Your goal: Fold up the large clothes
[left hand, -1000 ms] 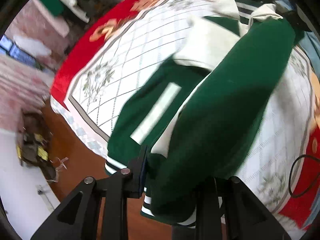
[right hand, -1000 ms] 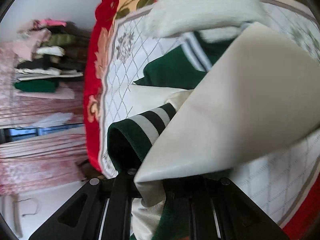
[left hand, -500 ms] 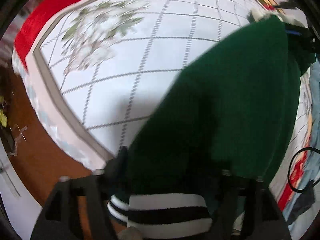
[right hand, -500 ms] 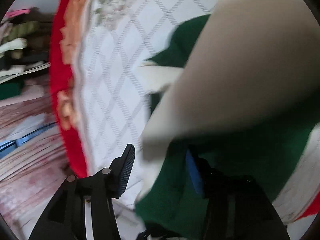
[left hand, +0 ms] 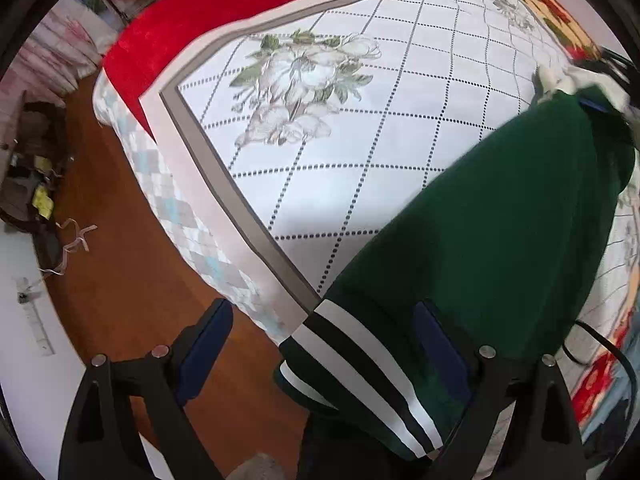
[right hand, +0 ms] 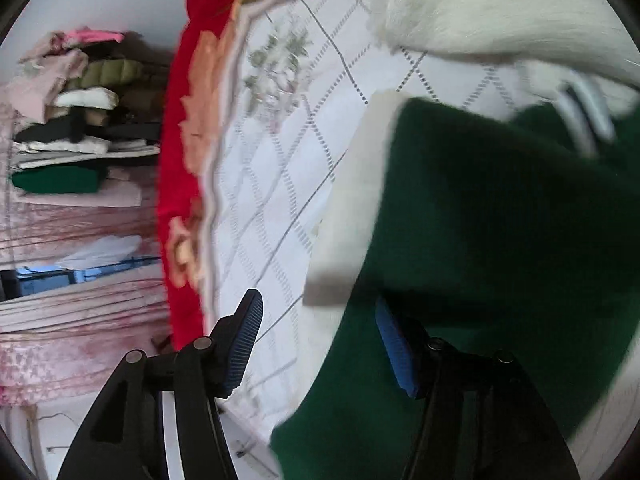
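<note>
A dark green jacket [left hand: 500, 240] with a black-and-white striped hem [left hand: 360, 360] lies on the bedspread [left hand: 360, 140] at the bed's corner. My left gripper [left hand: 322, 306] points down over the hem. Its jaws are opening: the hem lies between them against the right pad [left hand: 436, 344], and the left pad [left hand: 204, 344] hangs clear over the floor. In the right wrist view the green body [right hand: 480, 240] and a cream sleeve [right hand: 352, 208] lie on the bed. My right gripper [right hand: 316, 300] is open, with green cloth around its right finger [right hand: 394, 348] and bedspread showing in the gap.
A red blanket [left hand: 220, 12] borders the bedspread. Wooden floor [left hand: 132, 280] lies beyond the bed's corner. A black cable [left hand: 600, 344] runs along the bed at the right. A white fluffy item [right hand: 480, 8] rests at the far side. Folded clothes [right hand: 72, 128] are stacked by the wall.
Both grippers were shut on the jacket and have opened, letting it go. Both have dropped toward the bed, and the jacket now rests on the bedspread.
</note>
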Action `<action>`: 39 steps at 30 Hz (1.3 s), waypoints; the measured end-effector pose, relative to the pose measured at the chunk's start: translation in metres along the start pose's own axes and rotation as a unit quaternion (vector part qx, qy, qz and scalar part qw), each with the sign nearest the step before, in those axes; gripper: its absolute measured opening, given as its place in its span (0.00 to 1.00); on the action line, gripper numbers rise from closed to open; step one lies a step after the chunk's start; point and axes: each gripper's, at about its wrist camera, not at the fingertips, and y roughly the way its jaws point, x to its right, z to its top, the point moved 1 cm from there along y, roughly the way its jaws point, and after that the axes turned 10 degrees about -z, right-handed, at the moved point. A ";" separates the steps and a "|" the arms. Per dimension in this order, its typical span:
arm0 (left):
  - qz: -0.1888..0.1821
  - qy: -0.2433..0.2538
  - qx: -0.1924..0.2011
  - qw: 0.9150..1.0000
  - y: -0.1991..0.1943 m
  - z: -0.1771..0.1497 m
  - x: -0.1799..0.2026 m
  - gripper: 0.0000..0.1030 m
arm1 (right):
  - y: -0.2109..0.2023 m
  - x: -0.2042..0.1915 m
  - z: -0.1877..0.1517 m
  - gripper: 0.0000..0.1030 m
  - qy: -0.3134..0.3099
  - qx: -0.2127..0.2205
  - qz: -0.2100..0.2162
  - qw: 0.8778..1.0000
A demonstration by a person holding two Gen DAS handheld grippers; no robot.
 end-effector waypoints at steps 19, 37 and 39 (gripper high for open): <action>-0.005 0.037 0.057 0.998 0.037 0.058 0.133 1.00 | -0.058 0.254 -0.034 0.78 0.009 0.011 0.009 1.000; 0.031 0.106 0.053 0.992 0.058 0.071 0.185 1.00 | -0.102 0.307 -0.083 0.15 0.174 0.120 0.120 0.970; 0.027 0.117 0.055 0.991 0.056 0.068 0.192 1.00 | -0.130 0.340 -0.118 0.15 0.221 0.139 0.113 0.959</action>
